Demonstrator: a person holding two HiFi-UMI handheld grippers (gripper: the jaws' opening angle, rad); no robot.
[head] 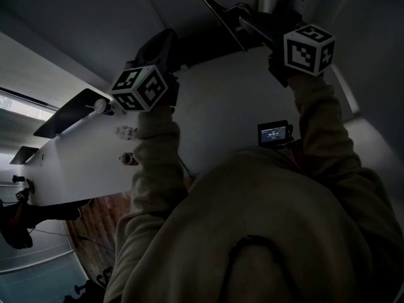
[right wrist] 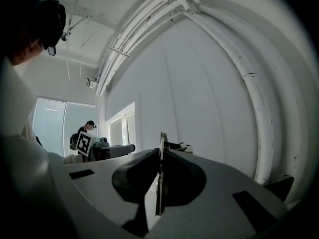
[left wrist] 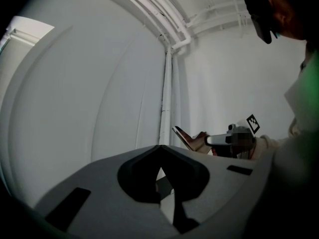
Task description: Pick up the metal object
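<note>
White wall, ceiling pipes ahead of you. Your right tongs nearly closed, pinching thin metal plate edge-on, held up before wall. Your left tongs closed, empty.

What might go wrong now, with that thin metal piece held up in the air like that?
1. The right gripper is shut on the thin metal plate near one edge only. Most of the plate sticks out, so it may pivot or slip free and fall.
2. The wall looks close ahead, so the plate's free end might strike it if pushed forward.
</note>
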